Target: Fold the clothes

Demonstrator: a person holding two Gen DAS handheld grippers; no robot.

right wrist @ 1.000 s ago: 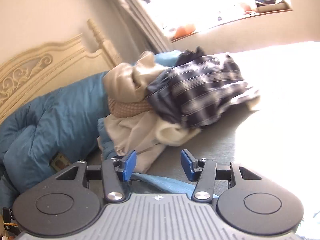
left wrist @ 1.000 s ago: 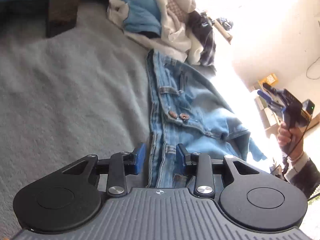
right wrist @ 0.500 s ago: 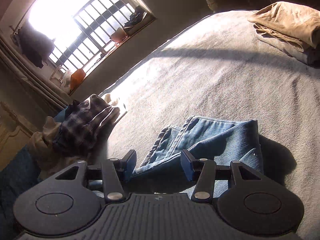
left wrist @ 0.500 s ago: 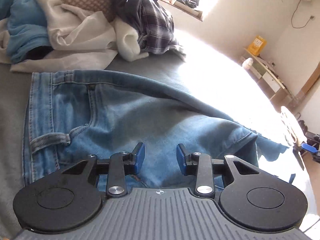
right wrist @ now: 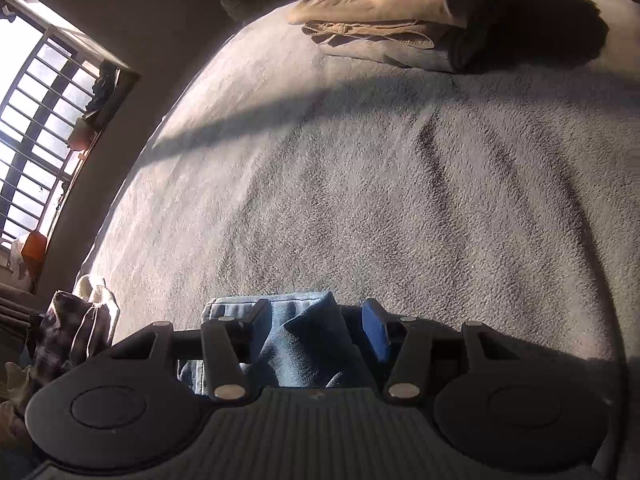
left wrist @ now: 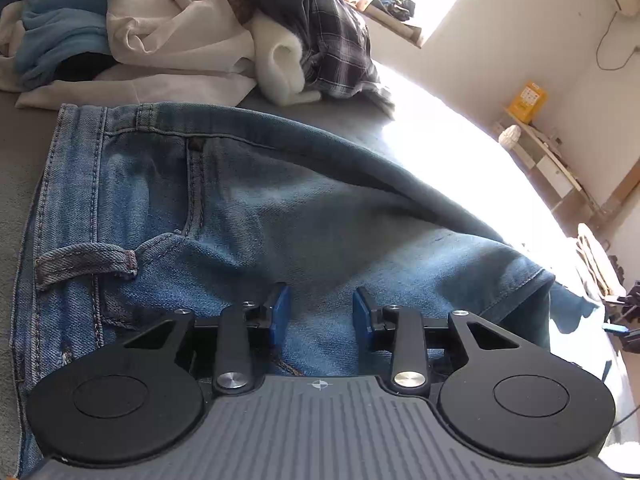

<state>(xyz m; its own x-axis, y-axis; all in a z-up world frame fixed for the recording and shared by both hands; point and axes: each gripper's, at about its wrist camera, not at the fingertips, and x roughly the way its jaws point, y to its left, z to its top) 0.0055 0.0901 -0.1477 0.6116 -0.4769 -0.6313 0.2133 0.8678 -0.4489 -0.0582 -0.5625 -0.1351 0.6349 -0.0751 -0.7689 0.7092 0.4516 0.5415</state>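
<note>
The left gripper (left wrist: 321, 312) hangs over the jeans (left wrist: 248, 216) with its fingers (left wrist: 280, 312) parted, denim showing under the gap and nothing pinched. The right gripper (right wrist: 318, 330) has its fingers (right wrist: 374, 332) apart and just widening, a folded end of the jeans (right wrist: 308, 340) between them, not visibly squeezed. Beyond lies the grey bed (right wrist: 380, 184), with a folded beige pile (right wrist: 392, 4) far ahead and unfolded clothes (left wrist: 192, 36) past the waistband.
</note>
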